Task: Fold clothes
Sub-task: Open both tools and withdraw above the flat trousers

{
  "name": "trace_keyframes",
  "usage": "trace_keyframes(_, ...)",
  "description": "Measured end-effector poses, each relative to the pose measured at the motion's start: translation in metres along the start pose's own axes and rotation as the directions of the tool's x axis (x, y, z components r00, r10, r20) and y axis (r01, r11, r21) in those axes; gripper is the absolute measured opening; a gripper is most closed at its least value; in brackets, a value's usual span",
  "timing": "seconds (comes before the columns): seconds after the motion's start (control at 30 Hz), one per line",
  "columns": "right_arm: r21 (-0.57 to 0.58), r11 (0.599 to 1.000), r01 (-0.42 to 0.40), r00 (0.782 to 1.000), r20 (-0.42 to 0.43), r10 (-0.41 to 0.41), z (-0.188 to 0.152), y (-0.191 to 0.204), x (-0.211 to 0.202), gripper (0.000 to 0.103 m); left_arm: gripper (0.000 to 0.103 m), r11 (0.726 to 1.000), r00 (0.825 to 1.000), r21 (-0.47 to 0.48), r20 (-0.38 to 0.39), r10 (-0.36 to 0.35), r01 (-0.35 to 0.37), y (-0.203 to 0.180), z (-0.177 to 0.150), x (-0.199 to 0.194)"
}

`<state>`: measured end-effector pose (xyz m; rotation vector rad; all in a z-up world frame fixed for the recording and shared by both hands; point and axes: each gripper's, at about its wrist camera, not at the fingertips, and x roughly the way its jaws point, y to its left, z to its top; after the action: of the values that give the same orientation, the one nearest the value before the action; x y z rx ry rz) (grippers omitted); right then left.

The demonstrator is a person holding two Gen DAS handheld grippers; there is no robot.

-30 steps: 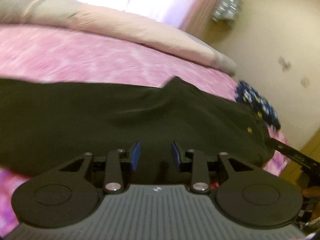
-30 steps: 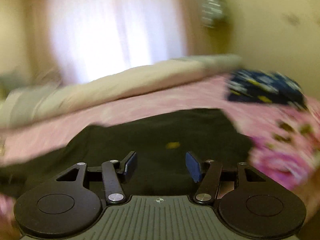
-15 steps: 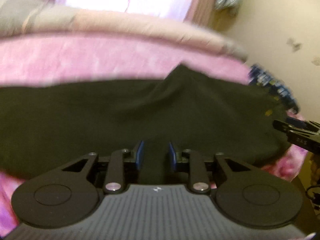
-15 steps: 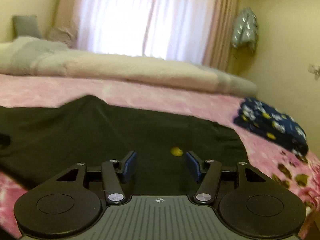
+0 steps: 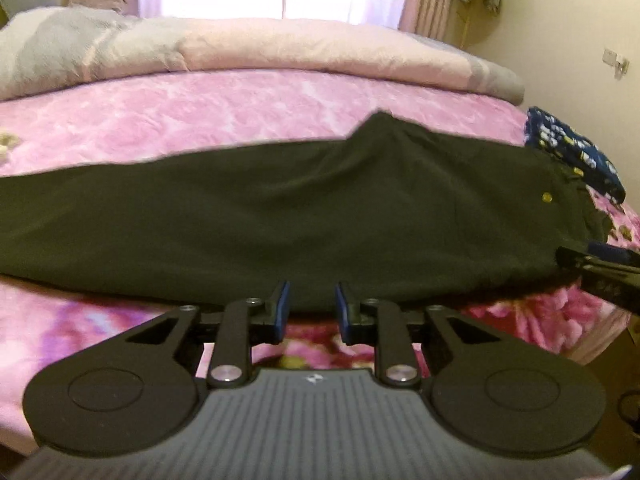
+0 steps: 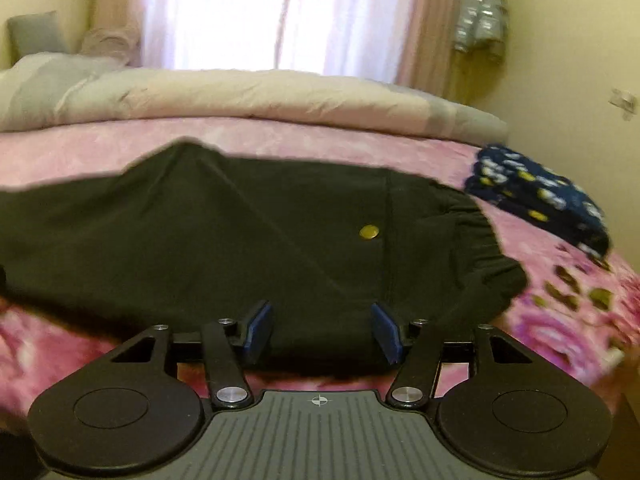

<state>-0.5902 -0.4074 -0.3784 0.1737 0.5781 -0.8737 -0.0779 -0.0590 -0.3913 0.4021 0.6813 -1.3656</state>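
Both claws sit at the near edge of the black trousers (image 5: 304, 208), which lie spread lengthwise across the pink bed (image 5: 224, 108). My left claw (image 5: 309, 312) has a narrow gap between its blue pads and nothing in it; my right claw (image 6: 320, 330) stands wide open over the near hem close to the elastic waistband (image 6: 472, 232), also empty. I judge the step in hand to be taking hold of that near edge for a fold. To do it well, I would slide each lower finger under the cloth, pinch every layer, and lift both sides evenly so the fabric folds flat instead of bunching. The brass button (image 6: 369, 232) marks the waist end and helps me keep the grips square. A peak of cloth (image 5: 378, 120) on the far edge wants smoothing. The bedcover is plush and floral, so soft that fingers may snag it with the trousers. Beyond lie a pale duvet (image 6: 248, 96), a folded navy printed garment (image 6: 540, 192) near the right corner, bright curtains (image 6: 248, 12) and a cream wall.
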Motion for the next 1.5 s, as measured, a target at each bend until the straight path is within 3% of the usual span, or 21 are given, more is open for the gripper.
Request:
trace_keyframes(0.13, 0.167, 0.983, -0.07, 0.997, 0.044, 0.063, 0.003, 0.005, -0.051, 0.059, 0.027, 0.998, 0.998, -0.066, 0.059, 0.024, -0.02, 0.007, -0.003, -0.046)
trace_keyframes(0.33, 0.159, 0.987, -0.023, 1.0, 0.006, 0.022, 0.008, 0.016, -0.099, 0.059, 0.028, 0.993, 0.994, -0.085, 0.063, 0.086, -0.08, 0.005, -0.01, -0.091)
trace_keyframes(0.57, 0.235, 0.971, -0.033, 0.999, 0.016, 0.03, 0.006, 0.014, -0.146, 0.059, 0.045, 0.983, 0.98, -0.032, 0.084, 0.181, -0.179, -0.013, -0.013, -0.126)
trace_keyframes(0.9, 0.231, 0.971, 0.065, 0.998, -0.02, -0.062, 0.001, 0.011, -0.165, 0.059, 0.048, 0.979, 0.975, 0.012, 0.086, 0.203, -0.205, -0.031, -0.027, -0.143)
trace_keyframes(1.5, 0.227, 0.972, 0.069, 0.998, -0.006, -0.069, -0.01, 0.002, -0.187, 0.059, 0.05, 0.98, 0.978, 0.048, 0.095, 0.186, -0.191, -0.041, -0.04, -0.153)
